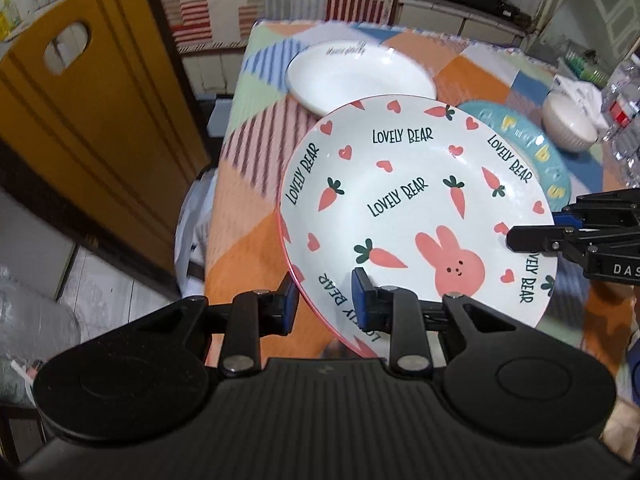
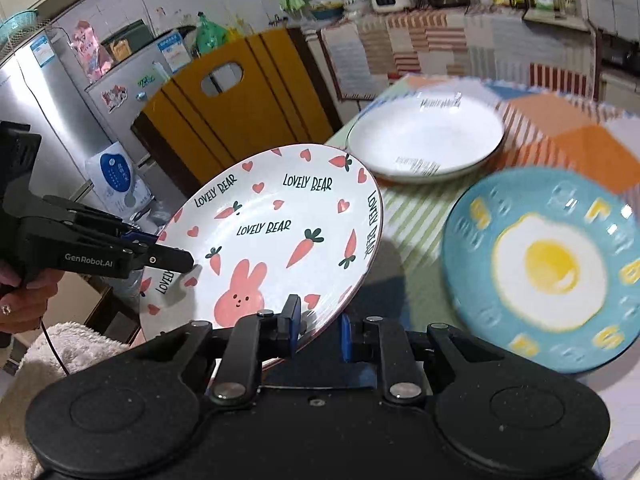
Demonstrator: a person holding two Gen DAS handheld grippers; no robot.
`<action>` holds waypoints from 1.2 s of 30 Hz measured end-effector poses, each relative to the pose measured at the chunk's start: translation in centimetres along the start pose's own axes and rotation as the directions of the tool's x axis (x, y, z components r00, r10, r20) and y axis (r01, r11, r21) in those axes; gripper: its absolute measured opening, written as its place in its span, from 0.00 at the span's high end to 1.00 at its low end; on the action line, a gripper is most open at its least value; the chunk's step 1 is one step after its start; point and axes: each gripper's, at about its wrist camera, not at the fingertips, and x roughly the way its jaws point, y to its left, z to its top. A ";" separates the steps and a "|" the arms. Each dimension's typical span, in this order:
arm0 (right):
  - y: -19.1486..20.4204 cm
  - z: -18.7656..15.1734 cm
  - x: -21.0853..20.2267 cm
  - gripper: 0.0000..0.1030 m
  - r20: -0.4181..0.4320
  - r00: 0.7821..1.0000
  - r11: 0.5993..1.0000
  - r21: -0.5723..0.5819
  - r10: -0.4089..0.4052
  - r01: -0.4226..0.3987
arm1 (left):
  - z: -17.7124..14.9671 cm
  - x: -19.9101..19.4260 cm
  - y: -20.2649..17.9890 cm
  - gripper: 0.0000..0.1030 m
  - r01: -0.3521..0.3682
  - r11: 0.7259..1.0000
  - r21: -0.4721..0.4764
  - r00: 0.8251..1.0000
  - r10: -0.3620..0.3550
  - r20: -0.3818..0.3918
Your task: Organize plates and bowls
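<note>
A white "Lovely Bear" plate point(image 1: 416, 216) with a pink rabbit and carrots is held tilted above the table; it also shows in the right wrist view point(image 2: 272, 240). My left gripper point(image 1: 326, 300) is shut on its near rim. My right gripper point(image 2: 318, 330) straddles the plate's opposite rim, and it shows in the left wrist view point(image 1: 532, 232) at the plate's right edge. A plain white plate point(image 1: 360, 76) lies at the far side of the table, also in the right wrist view point(image 2: 426, 140). A blue fried-egg plate point(image 2: 548, 268) lies to the right, partly hidden in the left wrist view point(image 1: 536, 152).
A white ribbed bowl point(image 1: 570, 126) and clear plastic bottles point(image 1: 624, 104) stand at the table's far right. The table wears a patchwork cloth point(image 1: 248, 184). A yellow chair back point(image 1: 80, 112) stands left of the table. A fridge point(image 2: 48, 112) is further left.
</note>
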 end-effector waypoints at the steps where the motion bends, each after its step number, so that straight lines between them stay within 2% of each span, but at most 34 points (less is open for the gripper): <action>1: -0.3 0.4 -0.4 0.76 0.006 1.000 1.000 0.004 -0.004 0.004 | 0.7 0.0 -0.4 0.75 0.007 1.000 0.008 1.000 -0.007 0.009; 9: -3.8 2.5 -4.5 0.76 0.026 0.998 0.998 0.009 -0.061 0.061 | 5.2 1.8 -4.3 0.75 0.072 0.996 0.053 0.997 -0.074 0.037; 16: -7.6 2.6 -6.1 0.77 0.014 0.992 0.991 0.053 -0.122 0.122 | 7.3 5.4 -7.7 0.75 0.128 0.989 0.071 0.992 -0.128 -0.002; 20: -9.9 2.2 -6.1 0.76 0.002 0.989 0.984 0.095 -0.150 0.149 | 8.1 7.9 -9.4 0.75 0.150 0.985 0.083 0.989 -0.148 -0.031; 24: -12.5 1.7 -5.2 0.76 -0.025 0.989 0.970 0.195 -0.144 0.146 | 8.4 9.8 -9.9 0.75 0.164 0.983 0.077 0.985 -0.158 -0.071; 32: -14.7 0.7 -3.7 0.77 -0.043 0.987 0.949 0.272 -0.152 0.158 | 8.9 11.5 -11.2 0.75 0.156 0.981 0.115 0.984 -0.144 -0.100; 36: -15.5 0.6 -3.7 0.77 -0.042 0.981 0.932 0.307 -0.191 0.195 | 9.4 12.2 -12.2 0.75 0.158 0.979 0.132 0.983 -0.144 -0.114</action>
